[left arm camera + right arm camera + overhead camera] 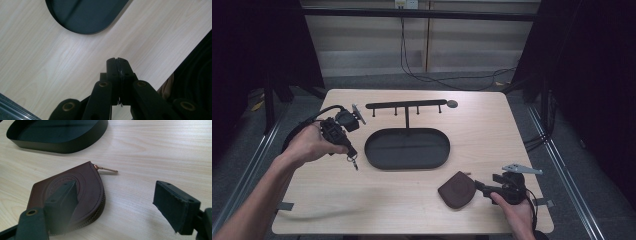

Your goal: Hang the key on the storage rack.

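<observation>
Table (pixel 412 200): pale wood, it carried everything in the scene.
Stand (pixel 407 105): a black bar with small hooks rose on a thin post from the far rim of the tray.
Tray (pixel 379 155): a black oval dish lay at the middle of the table; its rim also showed at the top of the left gripper view (pixel 85 31) and at the top left of the right gripper view (pixel 60 147).
Left tongs (pixel 351 152): held in the person's left hand (pixel 309 145) above the table, just left of the tray, pointing down and toward the near edge. The jaws were pressed together in the left gripper view (pixel 117 62), with a thin metal piece caught between them.
Keys (pixel 354 161): a small bunch hung from the left tongs' tip, clear of the table, just beside the tray's left end.
Right tongs (pixel 479 187): held in the right hand (pixel 514 212) near the right front corner, low over the table. The jaws stood wide apart (pixel 117 202) and gripped nothing; one jaw lay over the pouch, the other well to its side over bare wood.
Pouch (pixel 457 190): a brown leather zip pouch, rounded, lay flat on the table in front of the tray's right end, right at the right tongs' tip (pixel 85 187).
Zip pull (pixel 107 169): brass, it stuck out from the pouch onto the wood.
</observation>
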`<state>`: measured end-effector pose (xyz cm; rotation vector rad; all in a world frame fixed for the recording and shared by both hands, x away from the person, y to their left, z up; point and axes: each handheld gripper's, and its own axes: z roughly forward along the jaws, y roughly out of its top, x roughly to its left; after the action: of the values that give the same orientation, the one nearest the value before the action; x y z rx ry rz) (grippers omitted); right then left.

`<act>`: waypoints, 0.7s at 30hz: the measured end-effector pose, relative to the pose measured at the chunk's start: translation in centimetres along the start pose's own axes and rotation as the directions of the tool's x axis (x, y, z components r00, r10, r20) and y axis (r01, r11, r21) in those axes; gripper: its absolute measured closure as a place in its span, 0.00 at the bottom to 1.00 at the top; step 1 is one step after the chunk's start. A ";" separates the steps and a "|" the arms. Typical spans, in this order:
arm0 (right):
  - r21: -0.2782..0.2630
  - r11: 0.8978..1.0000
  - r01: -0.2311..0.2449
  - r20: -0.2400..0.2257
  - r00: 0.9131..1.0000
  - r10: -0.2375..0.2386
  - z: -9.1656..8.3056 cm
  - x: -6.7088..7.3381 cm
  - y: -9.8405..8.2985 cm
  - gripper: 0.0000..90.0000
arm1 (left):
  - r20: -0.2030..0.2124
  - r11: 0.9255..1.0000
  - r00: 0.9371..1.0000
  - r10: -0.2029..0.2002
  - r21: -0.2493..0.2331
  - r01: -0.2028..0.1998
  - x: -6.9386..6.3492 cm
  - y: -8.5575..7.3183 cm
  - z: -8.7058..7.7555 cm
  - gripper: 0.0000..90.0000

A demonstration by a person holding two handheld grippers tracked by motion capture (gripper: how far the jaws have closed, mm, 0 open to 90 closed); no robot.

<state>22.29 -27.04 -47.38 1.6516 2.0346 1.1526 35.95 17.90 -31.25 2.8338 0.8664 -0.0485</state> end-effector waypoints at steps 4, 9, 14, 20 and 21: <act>-0.001 1.000 -0.002 0.000 1.000 0.002 0.0 0.0 0.0 0.22 | -0.008 1.000 1.000 -0.024 -0.006 0.024 0.6 0.7 -0.5 0.99; -0.001 1.000 -0.005 -0.002 1.000 0.005 0.0 -0.1 0.0 0.22 | -0.008 1.000 1.000 -0.028 -0.013 0.027 1.0 1.2 -1.0 0.99; 0.002 1.000 -0.007 -0.003 1.000 0.007 0.0 -0.1 0.0 0.22 | -0.027 0.999 0.999 -0.031 0.015 0.031 1.2 2.1 -1.2 0.99; 0.002 1.000 -0.007 -0.006 1.000 0.007 0.0 -0.1 0.0 0.21 | -0.034 0.999 0.999 -0.034 0.021 0.035 1.5 3.1 -1.6 0.99; 0.002 1.000 -0.007 -0.006 1.000 0.007 0.0 -0.1 0.0 0.21 | -0.036 0.999 0.998 -0.042 0.013 0.042 1.6 3.2 -1.7 0.99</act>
<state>22.33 -27.13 -47.41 1.6591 2.0355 1.1594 38.99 16.49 -29.19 2.8370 0.9369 -0.0087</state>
